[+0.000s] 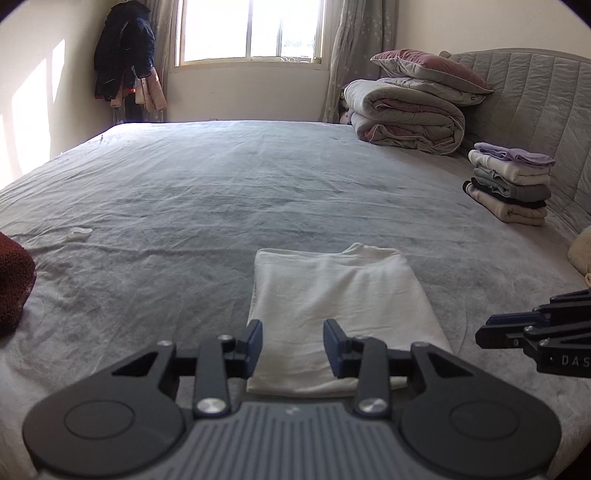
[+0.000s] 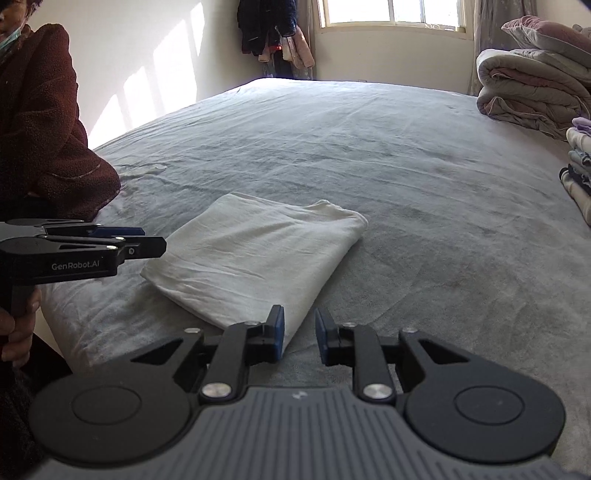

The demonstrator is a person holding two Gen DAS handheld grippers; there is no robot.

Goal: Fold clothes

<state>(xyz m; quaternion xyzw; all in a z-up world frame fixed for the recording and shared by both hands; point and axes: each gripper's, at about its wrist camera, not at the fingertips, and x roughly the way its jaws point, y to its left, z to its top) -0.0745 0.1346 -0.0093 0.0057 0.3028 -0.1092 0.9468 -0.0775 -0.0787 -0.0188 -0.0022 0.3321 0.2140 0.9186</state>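
Left gripper (image 1: 292, 345): jaws parted, nothing between them; black hinged links, blue pads, ribbed grey body. It hovers over the near end of the folded white garment (image 1: 343, 317), left pad at the cloth's left edge.

Right gripper (image 2: 299, 334): jaws parted by a narrower gap, also holding nothing. Its left pad overlaps the garment's near corner in view; contact cannot be told.

Garment: soft cream-white knit, folded to a flat rectangle, faint creases, one rounded corner at the far end. It lies on the near part of the bed (image 1: 221, 192).

Bed surface: grey-blue sheet, finely wrinkled, matte. Stack of folded clothes (image 1: 509, 184) by the quilted grey headboard (image 1: 535, 110): lilac, white, grey, cream layers. Rolled duvet (image 1: 406, 118) with a mauve pillow (image 1: 428, 68) on top.

Room: pale walls, sunlit window (image 1: 251, 29), patterned curtains, dark coats (image 1: 125, 55) hung in the corner. Person's maroon fleece sleeve (image 2: 48, 122) at left.
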